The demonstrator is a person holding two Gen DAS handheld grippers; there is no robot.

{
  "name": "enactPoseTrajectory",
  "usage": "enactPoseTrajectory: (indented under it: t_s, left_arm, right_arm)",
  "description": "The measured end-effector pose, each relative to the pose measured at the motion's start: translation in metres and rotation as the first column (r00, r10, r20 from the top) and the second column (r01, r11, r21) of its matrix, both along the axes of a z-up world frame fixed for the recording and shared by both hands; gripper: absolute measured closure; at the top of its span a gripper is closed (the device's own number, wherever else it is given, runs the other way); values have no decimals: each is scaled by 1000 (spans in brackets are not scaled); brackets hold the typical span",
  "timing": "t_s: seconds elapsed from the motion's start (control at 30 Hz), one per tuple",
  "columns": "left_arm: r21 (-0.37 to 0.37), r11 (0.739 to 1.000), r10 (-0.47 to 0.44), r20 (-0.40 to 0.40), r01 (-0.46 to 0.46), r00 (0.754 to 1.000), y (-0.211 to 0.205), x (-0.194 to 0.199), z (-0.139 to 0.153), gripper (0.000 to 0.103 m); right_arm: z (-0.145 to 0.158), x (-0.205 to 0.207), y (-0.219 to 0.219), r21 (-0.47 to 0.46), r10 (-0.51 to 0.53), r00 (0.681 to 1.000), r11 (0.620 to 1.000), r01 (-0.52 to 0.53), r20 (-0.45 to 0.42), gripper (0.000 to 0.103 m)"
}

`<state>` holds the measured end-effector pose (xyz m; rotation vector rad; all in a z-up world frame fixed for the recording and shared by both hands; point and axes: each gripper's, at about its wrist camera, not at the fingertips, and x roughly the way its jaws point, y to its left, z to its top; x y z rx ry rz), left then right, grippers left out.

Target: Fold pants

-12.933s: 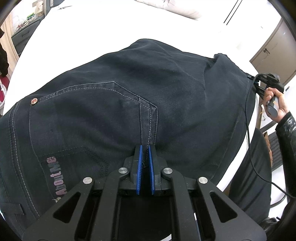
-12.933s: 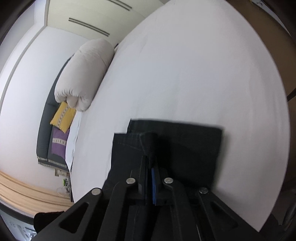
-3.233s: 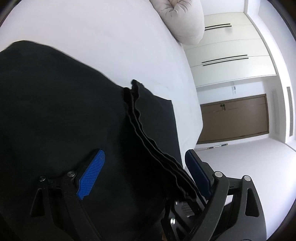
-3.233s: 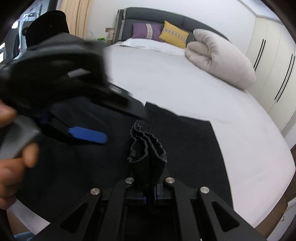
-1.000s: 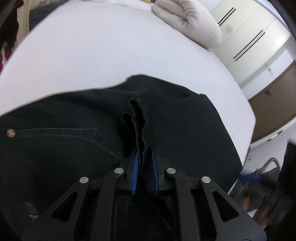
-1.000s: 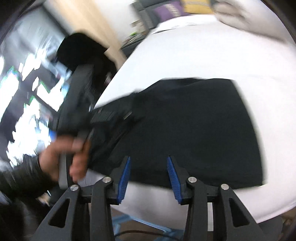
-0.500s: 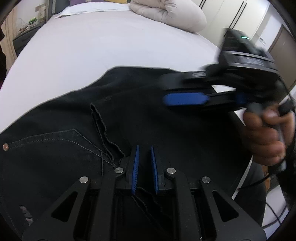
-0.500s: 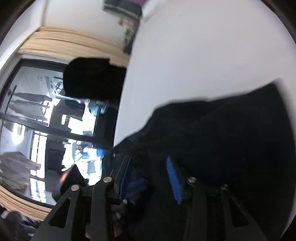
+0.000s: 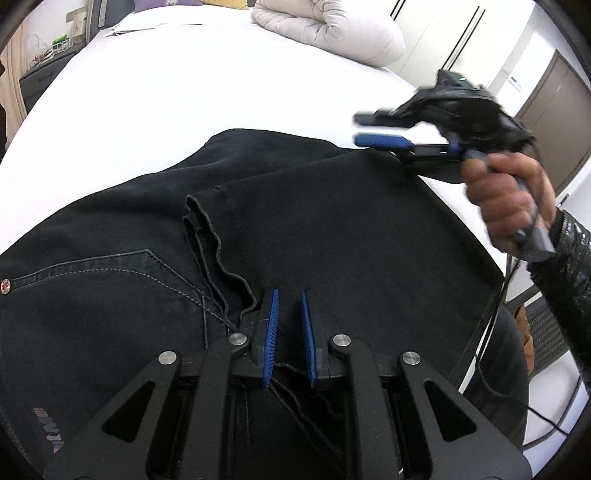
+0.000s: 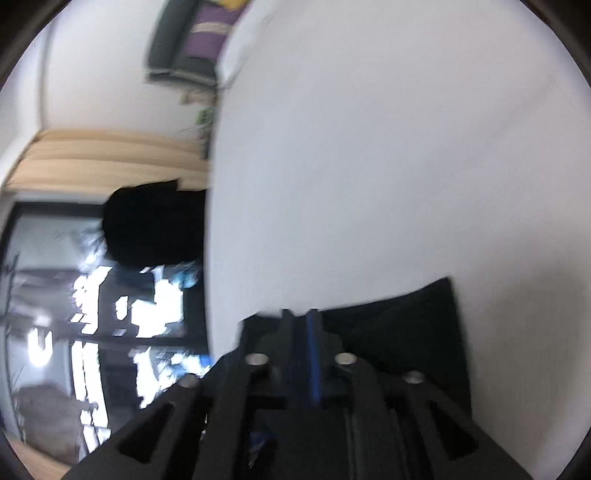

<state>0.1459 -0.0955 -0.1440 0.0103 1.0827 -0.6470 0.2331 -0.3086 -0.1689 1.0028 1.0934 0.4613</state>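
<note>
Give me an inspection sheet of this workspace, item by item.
Surface: white bed, sheet smooth.
Job's things: black pants folded over, hems on top.
Clutter: rolled duvet at the far end; nothing else seen.
Grippers: left gripper shut on the pants' hem; right gripper open, empty, just above the pants' far corner.
Cables: black cable hangs from the right gripper's handle past the bed edge.
Surroundings: wardrobe, brown door.

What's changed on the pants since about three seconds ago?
The right tongs let go of the bunched hems of the black denim pants and swung to their far right corner. The left tongs closed on those hems and lowered them flat. The pants stay folded on the white bed.
</note>
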Motion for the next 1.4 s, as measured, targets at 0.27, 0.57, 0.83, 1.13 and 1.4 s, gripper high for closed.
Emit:
enactPoseTrajectory:
  t_s: [0.27, 0.57, 0.83, 1.13, 1.4]
  left_arm:
    - [45, 999, -17, 41, 15, 999, -10, -20, 4, 91]
    - [74, 997, -18, 85, 12, 996, -15, -38, 1, 91]
    - [45, 999, -4, 84, 1, 996, -8, -43, -1, 91]
    - [22, 999, 21, 67, -23, 998, 1, -46, 2, 91]
    - [2, 999, 36, 57, -36, 998, 10, -47, 2, 91]
  right_arm:
    - [-15, -40, -13, 24, 72, 997, 997, -71, -41, 62]
    - [-13, -137, -32, 33, 126, 992, 992, -125, -32, 61]
    - [28, -207, -36, 27, -71, 993, 997, 69, 94, 59]
    - [-18, -158, 2, 67, -211, 977, 976, 209, 32, 54]
    - [-27, -177, 67, 74, -140, 990, 988, 138, 33, 52]
